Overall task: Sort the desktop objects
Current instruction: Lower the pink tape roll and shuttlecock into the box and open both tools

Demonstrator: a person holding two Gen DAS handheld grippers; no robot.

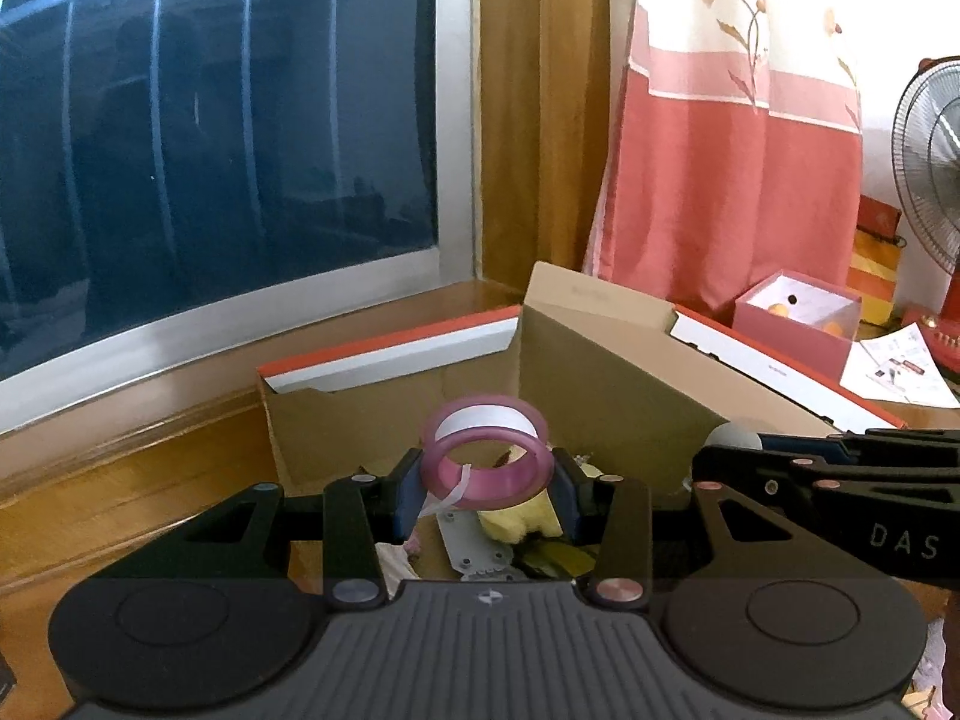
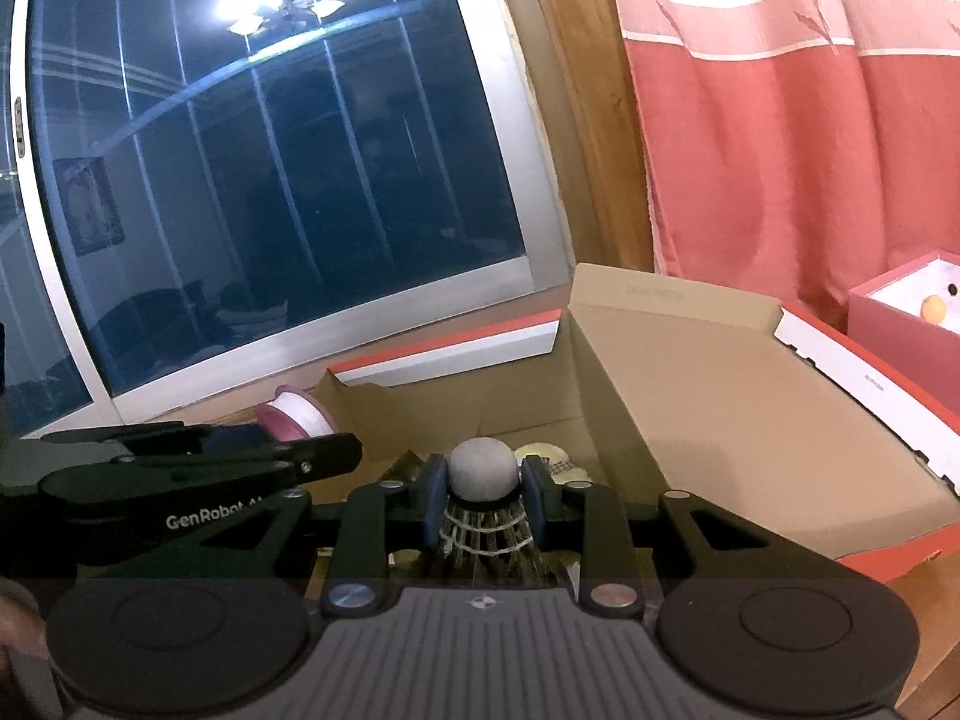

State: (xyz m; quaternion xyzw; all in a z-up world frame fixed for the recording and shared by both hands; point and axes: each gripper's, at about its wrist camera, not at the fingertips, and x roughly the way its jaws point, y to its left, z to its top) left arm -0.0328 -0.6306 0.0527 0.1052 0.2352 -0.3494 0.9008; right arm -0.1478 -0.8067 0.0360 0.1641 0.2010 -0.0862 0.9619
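Observation:
My left gripper [image 1: 487, 489] is shut on a pink spool of white tape [image 1: 487, 457], held above the open cardboard box [image 1: 606, 372]; a loose strip of tape hangs from the spool. My right gripper [image 2: 483, 501] is shut on a shuttlecock [image 2: 483, 474], grey cork forward, dark feathers toward the camera, also above the box [image 2: 690, 396]. The two grippers hang side by side: the right one [image 1: 720, 450] shows at the right in the left wrist view, and the left one [image 2: 336, 450] with the spool [image 2: 297, 417] shows at the left in the right wrist view.
The box holds a yellow item [image 1: 519, 519], a white metal plate [image 1: 474, 546] and other small things. Its red-and-white lid [image 2: 870, 390] stands open to the right. A pink box with orange balls [image 1: 798, 315], papers [image 1: 900, 363] and a fan [image 1: 930, 150] lie farther right. A window [image 1: 210, 150] and curtain [image 1: 738, 168] are behind.

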